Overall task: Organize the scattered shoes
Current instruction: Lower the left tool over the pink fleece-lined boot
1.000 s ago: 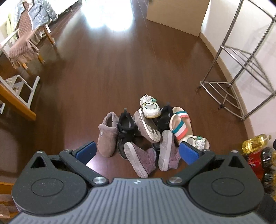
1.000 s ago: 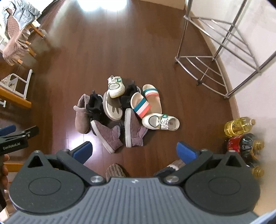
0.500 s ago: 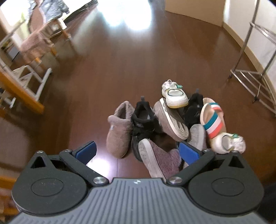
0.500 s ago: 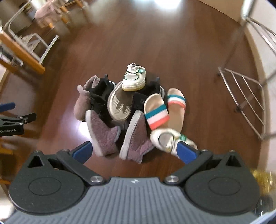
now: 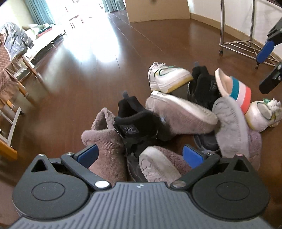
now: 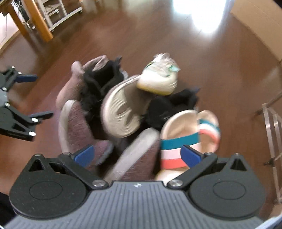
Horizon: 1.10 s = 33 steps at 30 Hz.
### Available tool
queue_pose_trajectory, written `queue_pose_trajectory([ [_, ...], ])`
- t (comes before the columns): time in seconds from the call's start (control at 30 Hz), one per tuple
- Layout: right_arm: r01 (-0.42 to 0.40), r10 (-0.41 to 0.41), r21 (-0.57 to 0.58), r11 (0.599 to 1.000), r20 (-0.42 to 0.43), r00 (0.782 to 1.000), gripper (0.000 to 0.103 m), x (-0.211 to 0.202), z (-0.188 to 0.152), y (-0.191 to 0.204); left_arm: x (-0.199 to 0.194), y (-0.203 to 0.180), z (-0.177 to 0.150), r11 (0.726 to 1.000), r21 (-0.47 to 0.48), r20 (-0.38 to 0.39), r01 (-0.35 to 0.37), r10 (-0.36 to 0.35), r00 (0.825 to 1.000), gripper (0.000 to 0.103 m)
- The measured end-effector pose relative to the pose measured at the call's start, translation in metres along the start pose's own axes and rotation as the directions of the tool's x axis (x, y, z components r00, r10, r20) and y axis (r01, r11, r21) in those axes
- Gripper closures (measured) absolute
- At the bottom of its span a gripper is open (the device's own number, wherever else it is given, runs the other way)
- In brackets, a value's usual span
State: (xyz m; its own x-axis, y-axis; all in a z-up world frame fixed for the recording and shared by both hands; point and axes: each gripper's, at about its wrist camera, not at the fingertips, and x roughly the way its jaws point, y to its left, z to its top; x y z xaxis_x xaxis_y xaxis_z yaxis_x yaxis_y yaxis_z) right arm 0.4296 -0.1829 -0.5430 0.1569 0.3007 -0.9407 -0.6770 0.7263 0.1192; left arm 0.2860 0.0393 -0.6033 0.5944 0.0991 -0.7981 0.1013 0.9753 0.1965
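A heap of shoes lies on the dark wood floor. In it are a mauve fleece boot (image 5: 105,141), a black sneaker (image 5: 135,123), a white sneaker (image 5: 167,77), a striped slide (image 5: 234,89) and an upturned grey-soled shoe (image 5: 181,112). My left gripper (image 5: 140,155) hangs open low over the near side, its fingers either side of the fleece boot and a mauve boot's sole (image 5: 158,165). My right gripper (image 6: 136,155) is open too, just above a mauve boot (image 6: 137,158) and the striped slide (image 6: 178,149). Neither holds anything. The right wrist view is blurred.
A chrome shoe rack (image 5: 246,44) stands at the right by the wall. A cardboard box (image 5: 156,8) sits at the back. Chairs draped with clothes (image 5: 12,52) and a wooden table leg (image 6: 38,22) stand to the left. Open floor (image 5: 88,61) stretches beyond the heap.
Both grippers have dropped from high above the floor to just over the heap, so the shoes now fill the views. Their jaws have stayed open. The shoes have not moved.
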Motion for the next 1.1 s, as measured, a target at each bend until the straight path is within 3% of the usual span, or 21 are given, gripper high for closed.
queue_pose_trajectory([
  [0.2,-0.011,0.011,0.005,1.0,0.055,0.998,0.0,0.0,0.008,0.004,-0.001,-0.003,-0.019,0.999,0.039,0.036,-0.018,0.017,0.999,0.0],
  [0.33,-0.018,0.015,0.036,0.999,0.063,0.998,0.0,-0.005,0.007,0.003,-0.013,-0.005,-0.027,1.0,0.005,0.025,-0.014,0.013,1.0,0.0],
  [0.53,0.028,-0.03,0.049,0.998,0.04,0.999,0.0,-0.016,-0.007,-0.003,-0.031,-0.019,-0.038,0.999,0.03,0.012,-0.019,0.018,1.0,0.0],
  [0.77,0.088,-0.086,-0.017,0.996,0.089,0.992,0.0,-0.061,-0.022,0.016,-0.054,-0.021,-0.036,0.999,0.039,0.008,-0.021,0.021,1.0,0.0],
  [0.93,0.032,-0.034,0.016,0.999,0.134,0.99,0.0,-0.09,-0.035,0.026,-0.074,-0.027,-0.029,0.996,0.081,-0.006,-0.042,0.042,0.999,0.0],
  [1.1,-0.044,0.039,0.081,0.996,0.071,0.997,0.0,-0.081,-0.046,0.027,-0.082,-0.036,-0.023,0.993,0.11,-0.032,-0.048,0.052,0.998,0.0],
])
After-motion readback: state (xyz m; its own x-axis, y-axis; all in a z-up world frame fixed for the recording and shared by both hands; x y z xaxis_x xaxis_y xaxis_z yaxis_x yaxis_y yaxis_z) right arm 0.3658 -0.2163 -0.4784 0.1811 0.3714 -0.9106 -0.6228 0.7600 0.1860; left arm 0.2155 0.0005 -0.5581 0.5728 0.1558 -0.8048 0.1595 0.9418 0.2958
